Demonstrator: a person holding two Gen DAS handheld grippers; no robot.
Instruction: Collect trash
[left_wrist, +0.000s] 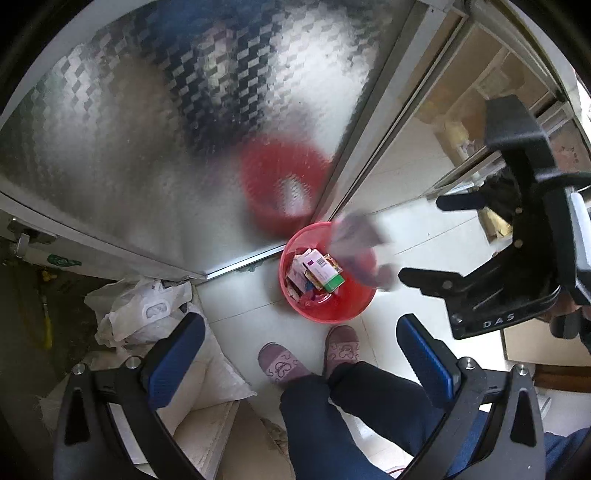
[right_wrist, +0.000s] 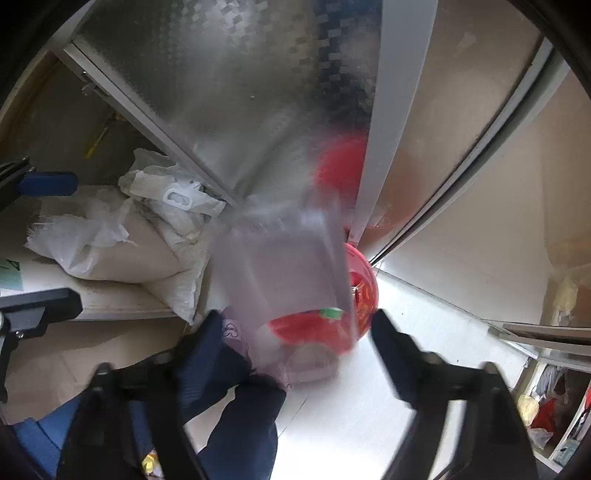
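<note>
Right gripper (right_wrist: 291, 354): jaws stand wide, nothing pressed between them; a blurred, pale translucent piece of trash (right_wrist: 288, 258) hangs free just ahead of the fingers, apparently in fall, with no contact visible; its exact shape cannot be told through the blur. Left gripper (left_wrist: 301, 343): blue-padded fingers (left_wrist: 177, 350) spread fully, nothing held; it points down at the floor, beside the person's slippers (left_wrist: 280, 365).

Governing relation: the red bin (left_wrist: 327, 273) lies directly below and ahead of both grippers; in the left wrist view the loose piece (left_wrist: 360, 254) overlaps the bin's right-hand rim, so it may land inside or clip the edge; judgement only. The right gripper (left_wrist: 421, 240) is the nearer to bin and falling piece.

Bin contents: a carton (left_wrist: 325, 273) with a green end and other packaging, lying flat.

Edges and room: the bin sits tight in the corner against the frosted glass door (left_wrist: 166, 129) and its metal frame; white sacks (left_wrist: 147, 314) lie to the left; open tiled floor (left_wrist: 424, 229) lies to the right, the clearest side for withdrawal.
</note>
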